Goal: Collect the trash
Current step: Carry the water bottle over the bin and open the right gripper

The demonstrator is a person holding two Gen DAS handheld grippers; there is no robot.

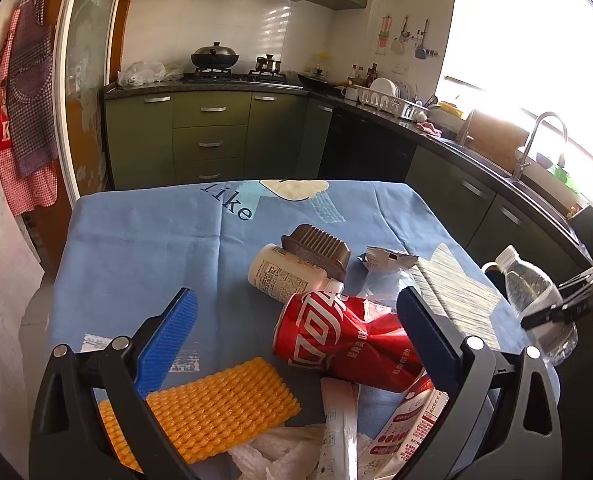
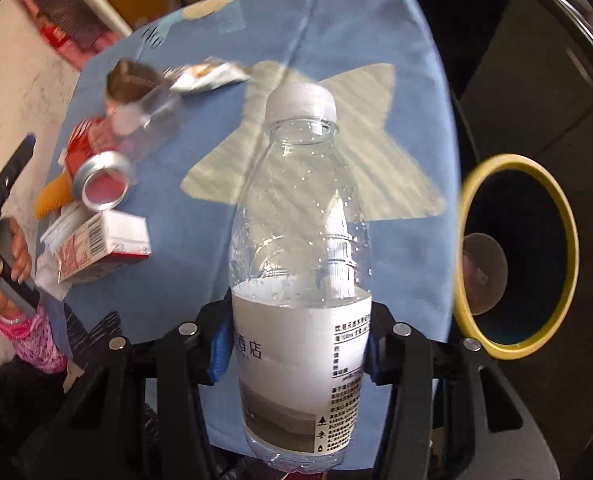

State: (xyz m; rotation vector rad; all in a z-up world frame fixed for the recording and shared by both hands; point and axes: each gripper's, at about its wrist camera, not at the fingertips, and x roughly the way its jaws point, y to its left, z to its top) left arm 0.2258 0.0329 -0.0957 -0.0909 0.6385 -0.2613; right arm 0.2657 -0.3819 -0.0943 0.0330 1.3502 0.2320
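Note:
My right gripper (image 2: 296, 354) is shut on a clear plastic water bottle (image 2: 300, 240) with a white cap, held above the table's right side; the bottle also shows in the left wrist view (image 1: 536, 300). A yellow-rimmed bin (image 2: 516, 256) stands open just right of the table. My left gripper (image 1: 296, 312) is open above the trash pile: a crushed red cola can (image 1: 348, 336), an orange foam net (image 1: 204, 404), a white bottle (image 1: 284, 276), a brown ribbed tray (image 1: 316, 246), a silver wrapper (image 1: 384, 258), a red-white carton (image 1: 408, 420) and clear plastic film (image 1: 280, 452).
The table carries a blue cloth (image 1: 136, 248) with a striped star patch (image 2: 316, 140). Green kitchen cabinets (image 1: 212, 140), a stove with a wok (image 1: 215, 56) and a sink with tap (image 1: 536, 144) lie behind. Aprons (image 1: 28, 92) hang at left.

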